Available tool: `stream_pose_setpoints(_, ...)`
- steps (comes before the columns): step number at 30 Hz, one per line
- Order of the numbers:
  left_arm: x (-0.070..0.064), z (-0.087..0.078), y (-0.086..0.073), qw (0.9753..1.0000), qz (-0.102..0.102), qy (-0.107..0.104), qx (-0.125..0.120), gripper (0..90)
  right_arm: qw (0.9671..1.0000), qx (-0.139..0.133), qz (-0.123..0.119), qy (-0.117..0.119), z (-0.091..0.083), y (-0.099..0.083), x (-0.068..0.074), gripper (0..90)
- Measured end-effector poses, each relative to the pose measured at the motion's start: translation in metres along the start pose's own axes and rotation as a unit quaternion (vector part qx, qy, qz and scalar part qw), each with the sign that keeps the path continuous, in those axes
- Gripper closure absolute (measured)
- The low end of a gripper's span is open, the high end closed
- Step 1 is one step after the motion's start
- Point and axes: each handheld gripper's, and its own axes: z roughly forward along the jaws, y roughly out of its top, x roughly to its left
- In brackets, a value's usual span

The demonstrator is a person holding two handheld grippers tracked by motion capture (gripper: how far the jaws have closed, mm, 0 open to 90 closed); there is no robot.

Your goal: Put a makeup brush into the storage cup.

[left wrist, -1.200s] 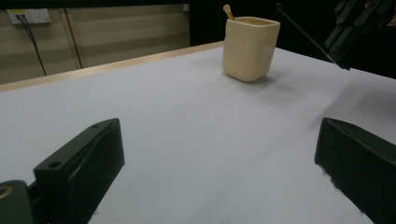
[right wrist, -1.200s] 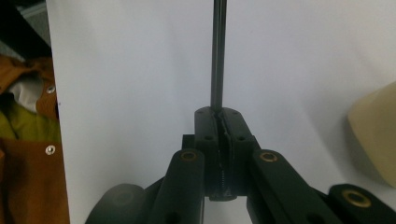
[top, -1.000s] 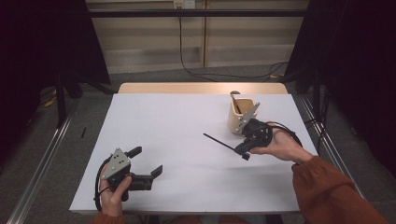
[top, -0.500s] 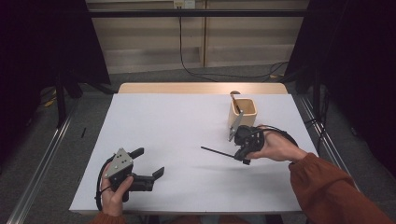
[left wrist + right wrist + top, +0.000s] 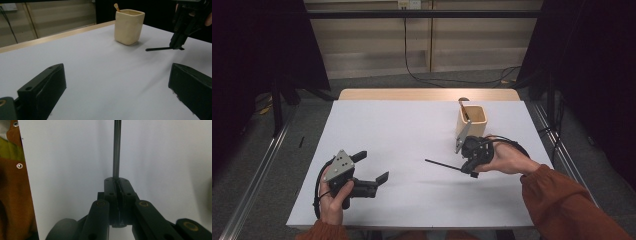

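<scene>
Right of the middle of the high view, my right gripper point(image 5: 468, 169) is pinched tight on a thin black stick point(image 5: 443, 165) just below the cream cup point(image 5: 472, 120). I should keep it level. My left gripper point(image 5: 374, 169) is wide open, holding nothing. The stick's far end is cut off in the right gripper view.

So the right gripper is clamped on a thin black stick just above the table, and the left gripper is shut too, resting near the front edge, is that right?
Not quite. The left gripper is open: the left gripper view shows its jaws wide apart with bare table between them. The rest holds: the right gripper is clamped on the thin black stick, as the right gripper view shows.
</scene>
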Motion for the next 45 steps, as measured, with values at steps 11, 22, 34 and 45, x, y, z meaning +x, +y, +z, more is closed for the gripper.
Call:
stream_pose_setpoints(11, -0.002, 0.004, 0.032, 0.9989, 0.037, -0.027, -0.011, 1.4, 0.9999, -0.013, -0.006, 0.005, 0.004, 0.007, 0.002, 86.2)
stream_pose_setpoints(22, -0.011, 0.028, 0.047, 0.9934, 0.068, -0.085, 0.036, 1.9, 0.9998, 0.002, -0.012, 0.012, 0.007, 0.010, 0.003, 86.2)
stream_pose_setpoints(34, -0.025, 0.059, 0.053, 0.9851, 0.089, -0.110, 0.099, 2.0, 0.9992, 0.018, -0.031, 0.019, 0.009, 0.016, 0.011, 86.2)
stream_pose_setpoints(45, -0.026, 0.070, 0.068, 0.9771, 0.108, -0.119, 0.140, 3.2, 0.9991, 0.025, -0.030, 0.019, 0.010, 0.019, 0.012, 86.2)
